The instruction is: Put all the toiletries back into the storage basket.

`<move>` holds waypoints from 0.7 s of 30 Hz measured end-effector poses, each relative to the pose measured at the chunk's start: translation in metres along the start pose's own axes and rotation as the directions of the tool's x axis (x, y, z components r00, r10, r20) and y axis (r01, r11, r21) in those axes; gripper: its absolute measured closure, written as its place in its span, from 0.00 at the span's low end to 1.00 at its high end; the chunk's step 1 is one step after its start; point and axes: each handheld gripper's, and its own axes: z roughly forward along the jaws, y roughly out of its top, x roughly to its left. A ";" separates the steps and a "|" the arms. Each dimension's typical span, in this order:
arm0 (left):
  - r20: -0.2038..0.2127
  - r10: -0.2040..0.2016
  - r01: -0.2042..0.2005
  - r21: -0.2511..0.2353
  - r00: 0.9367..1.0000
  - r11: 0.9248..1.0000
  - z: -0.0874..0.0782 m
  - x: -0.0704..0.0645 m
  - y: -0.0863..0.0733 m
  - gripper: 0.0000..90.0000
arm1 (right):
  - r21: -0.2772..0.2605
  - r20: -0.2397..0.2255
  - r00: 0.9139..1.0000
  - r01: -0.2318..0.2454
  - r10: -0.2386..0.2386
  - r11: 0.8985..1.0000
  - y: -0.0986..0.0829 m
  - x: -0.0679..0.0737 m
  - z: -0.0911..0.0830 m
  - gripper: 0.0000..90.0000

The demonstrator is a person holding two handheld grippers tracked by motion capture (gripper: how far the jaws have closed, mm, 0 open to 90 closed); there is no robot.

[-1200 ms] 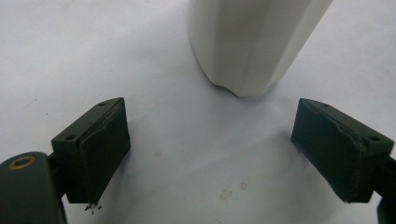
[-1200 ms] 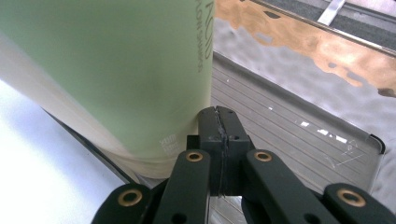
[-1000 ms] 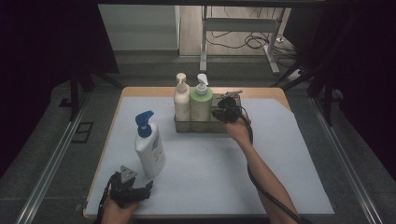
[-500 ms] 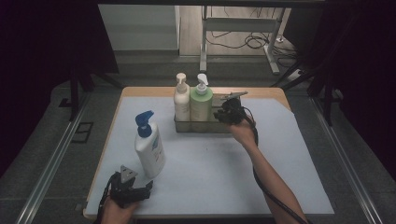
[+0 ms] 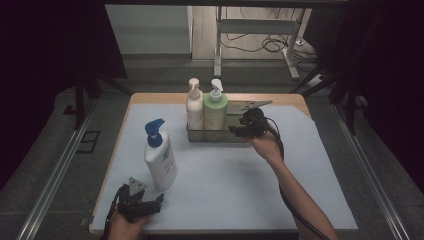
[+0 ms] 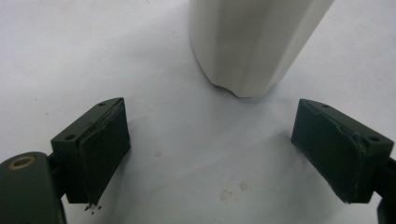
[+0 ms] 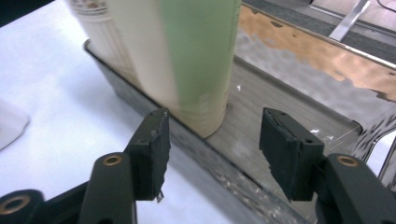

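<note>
Green bottle (image 5: 215, 113) upright in the metal tray (image 5: 235, 134), a little above the frame's centre in the high view, long axis vertical, white pump spout turned toward the right of the frame. Cream bottle (image 5: 194, 108) just beside it on the left, also upright in the tray, possibly touching; contact not clear. Right part of the tray bare, floor visible in the right gripper view past the green bottle (image 7: 198, 60), with a shiny back wall (image 7: 308, 56) closing that side.

Right gripper (image 5: 239, 131) at the tray's front right corner, jaws apart and clamped on nothing. In the right gripper view, open gap (image 7: 214, 147) straddling the tray's front wall, green bottle's base just beyond the left jaw, room between the jaws unfilled.

Blue-pumped white bottle (image 5: 160, 156) standing alone on the white mat (image 5: 240, 190), lower left of the high view, well apart from the tray, long axis vertical, blue spout pointing toward the upper right. Wide bare mat between this bottle and the right forearm (image 5: 295, 192), and more open mat along the right side up to the mat's edge.

Left gripper (image 5: 161, 202) at the bottom left, close to the table's front edge (image 5: 210, 231), jaws spread wide and holding nothing. In the left gripper view, gap (image 6: 210, 154) over bare mat, white bottle's base (image 6: 247, 46) just ahead at upper centre, not touching either jaw.
</note>
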 end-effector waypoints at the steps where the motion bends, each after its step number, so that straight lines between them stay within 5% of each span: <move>1: -0.001 0.000 0.000 0.001 1.000 1.000 0.000 0.000 0.000 0.12 | -0.002 0.000 1.000 0.001 -0.001 1.000 -0.001 0.001 -0.002 0.43; 8: 0.001 0.000 0.000 0.002 1.000 1.000 0.000 0.000 0.000 0.12 | -0.004 0.002 0.999 0.046 -0.046 0.999 -0.006 0.007 -0.023 0.27; 21: 0.003 -0.002 0.002 0.004 1.000 1.000 0.000 0.000 0.001 0.12 | -0.008 -0.024 0.996 0.088 -0.088 0.996 -0.024 0.015 -0.054 0.15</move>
